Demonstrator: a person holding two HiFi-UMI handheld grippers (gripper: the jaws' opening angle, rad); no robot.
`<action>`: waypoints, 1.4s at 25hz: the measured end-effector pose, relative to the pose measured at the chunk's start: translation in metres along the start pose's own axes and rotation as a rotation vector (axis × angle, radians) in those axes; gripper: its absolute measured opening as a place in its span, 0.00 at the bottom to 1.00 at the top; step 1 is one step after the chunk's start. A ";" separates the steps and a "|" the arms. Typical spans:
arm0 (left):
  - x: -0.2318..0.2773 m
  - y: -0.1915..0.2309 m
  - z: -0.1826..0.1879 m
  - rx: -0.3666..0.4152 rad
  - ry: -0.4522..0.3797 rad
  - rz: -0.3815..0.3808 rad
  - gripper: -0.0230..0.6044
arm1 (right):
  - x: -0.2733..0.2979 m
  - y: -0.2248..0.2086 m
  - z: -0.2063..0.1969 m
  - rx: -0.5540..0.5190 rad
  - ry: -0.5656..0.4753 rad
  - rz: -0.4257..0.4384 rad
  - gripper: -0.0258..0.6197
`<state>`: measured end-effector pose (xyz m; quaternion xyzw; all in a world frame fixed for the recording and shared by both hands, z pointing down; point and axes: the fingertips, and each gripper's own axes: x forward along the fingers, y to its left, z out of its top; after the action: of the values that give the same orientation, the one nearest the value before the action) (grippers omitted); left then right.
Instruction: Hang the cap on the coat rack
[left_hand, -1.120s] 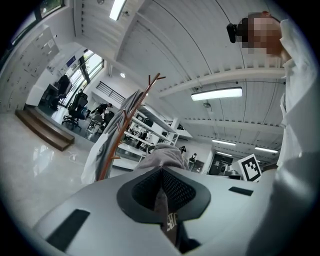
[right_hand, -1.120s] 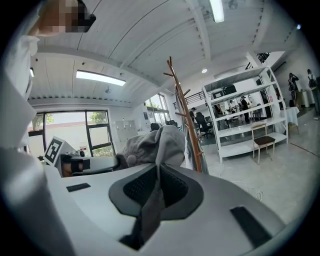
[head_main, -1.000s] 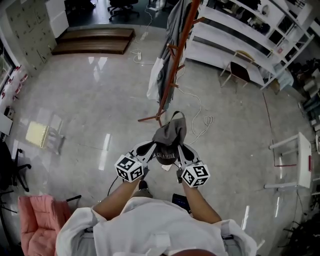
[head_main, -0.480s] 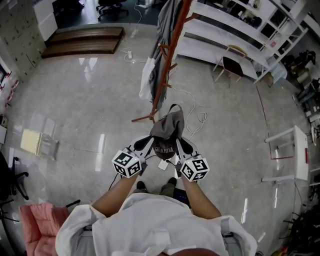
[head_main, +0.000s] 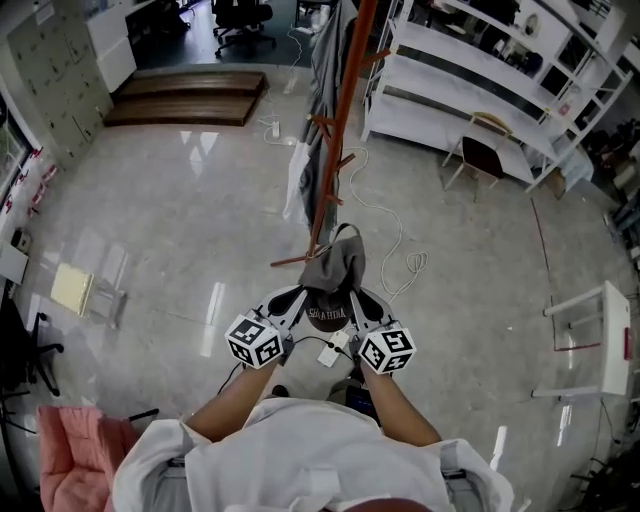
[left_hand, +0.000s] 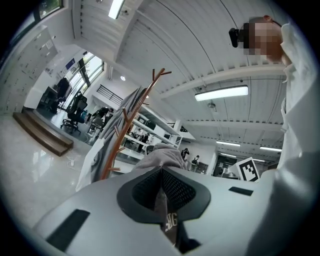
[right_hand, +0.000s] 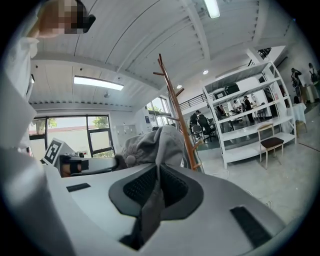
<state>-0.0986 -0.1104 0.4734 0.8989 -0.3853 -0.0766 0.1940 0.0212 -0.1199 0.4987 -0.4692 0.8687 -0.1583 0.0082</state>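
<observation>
Between left tongs and right tongs, pinched grey cap, crumpled, lettered brim

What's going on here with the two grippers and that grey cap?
A person in a white top holds a grey cap out in front with both handheld grippers. The left gripper and the right gripper are each shut on the cap's fabric, one on either side. The wooden coat rack stands on the floor just ahead, with garments hanging on it. The cap is not yet on any peg.
</observation>
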 end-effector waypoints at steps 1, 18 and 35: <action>0.008 -0.001 0.000 0.001 -0.002 0.011 0.07 | 0.001 -0.008 0.003 0.000 0.000 0.012 0.09; 0.138 -0.052 -0.004 0.073 -0.043 0.196 0.07 | 0.005 -0.145 0.051 0.013 -0.017 0.214 0.09; 0.161 -0.032 -0.017 0.079 -0.014 0.185 0.07 | 0.027 -0.168 0.041 0.036 -0.037 0.183 0.09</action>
<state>0.0390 -0.2018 0.4780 0.8659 -0.4708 -0.0491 0.1619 0.1493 -0.2389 0.5110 -0.3905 0.9047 -0.1637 0.0473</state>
